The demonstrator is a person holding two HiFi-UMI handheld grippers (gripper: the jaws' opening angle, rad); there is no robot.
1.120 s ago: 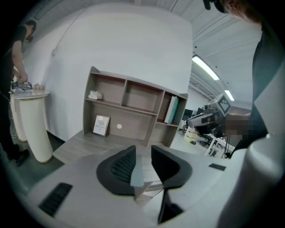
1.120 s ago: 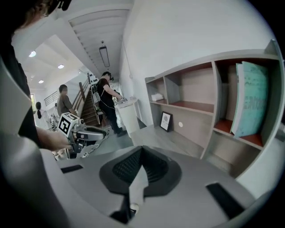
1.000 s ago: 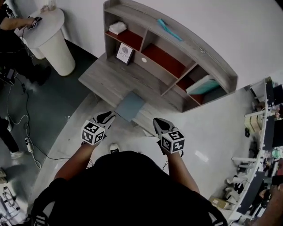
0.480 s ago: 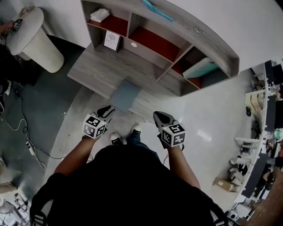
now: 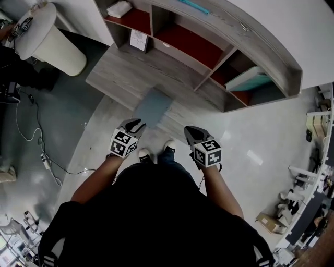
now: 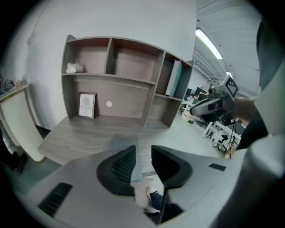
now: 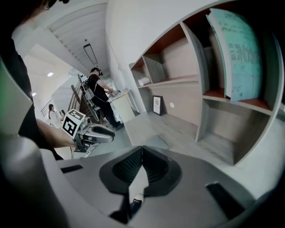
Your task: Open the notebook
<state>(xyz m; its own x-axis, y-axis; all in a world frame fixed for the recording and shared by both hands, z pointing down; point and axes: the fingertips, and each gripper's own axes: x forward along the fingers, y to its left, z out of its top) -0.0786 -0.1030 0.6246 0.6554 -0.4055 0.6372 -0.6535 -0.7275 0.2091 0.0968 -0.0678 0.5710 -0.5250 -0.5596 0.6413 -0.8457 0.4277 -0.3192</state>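
Observation:
A grey-blue closed notebook (image 5: 152, 106) lies flat near the front edge of the wooden desk (image 5: 120, 73). Both grippers hang in front of the desk edge, short of the notebook and apart from it. My left gripper (image 5: 133, 125) is just below the notebook's left corner; in the left gripper view the left gripper (image 6: 143, 153) shows a clear gap between its jaws, with nothing in it and the notebook (image 6: 121, 143) beyond. My right gripper (image 5: 192, 133) is to the notebook's lower right. In the right gripper view the right gripper (image 7: 141, 150) has its tips touching, empty, with the notebook (image 7: 155, 141) ahead.
A shelf unit (image 5: 229, 49) stands at the back of the desk, with a framed card (image 5: 138, 40), a white cloth (image 5: 119, 8) and a leaning teal book (image 5: 250, 79). A white pedestal table (image 5: 47, 36) and floor cables (image 5: 42, 154) are at the left. My shoes (image 5: 156, 151) are below the desk edge.
Both grippers have sunk lower in front of the desk, and the view has shifted over it. My shoes have come into sight. The jaws look unchanged.

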